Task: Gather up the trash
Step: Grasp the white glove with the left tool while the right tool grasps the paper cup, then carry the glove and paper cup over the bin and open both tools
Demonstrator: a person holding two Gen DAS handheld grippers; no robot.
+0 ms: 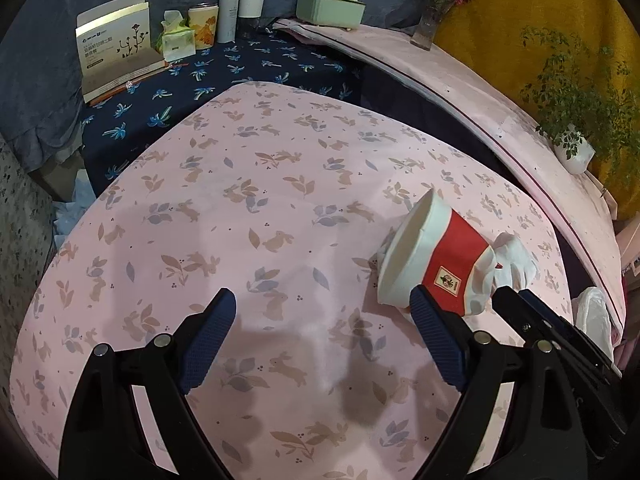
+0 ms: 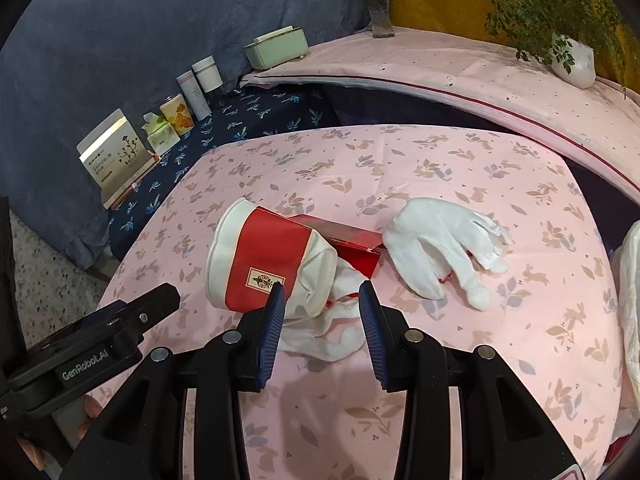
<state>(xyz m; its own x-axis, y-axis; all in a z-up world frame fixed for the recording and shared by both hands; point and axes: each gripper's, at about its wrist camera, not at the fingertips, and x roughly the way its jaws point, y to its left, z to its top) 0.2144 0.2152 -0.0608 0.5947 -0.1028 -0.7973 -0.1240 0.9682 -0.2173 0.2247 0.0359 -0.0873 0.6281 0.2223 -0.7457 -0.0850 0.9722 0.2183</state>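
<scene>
A red and white paper cup (image 2: pixel 264 256) lies on its side on the pink rabbit-print tablecloth (image 2: pixel 460 360); it also shows in the left wrist view (image 1: pixel 436 260), mouth toward the camera. A white glove (image 2: pixel 444 248), a red paper box piece (image 2: pixel 352 244) and a second crumpled white glove (image 2: pixel 332 320) lie beside it. My right gripper (image 2: pixel 320 300) is open, its fingers on either side of the crumpled glove just behind the cup. My left gripper (image 1: pixel 324 312) is open and empty, its right finger close to the cup's rim.
A white plastic bag (image 2: pixel 630 304) hangs at the table's right edge. Boxes, a tissue pack and cans (image 1: pixel 192 28) stand on a dark blue cloth at the back left. A raised pink shelf (image 2: pixel 460 76) holds a green box, a vase and a potted plant (image 2: pixel 568 56).
</scene>
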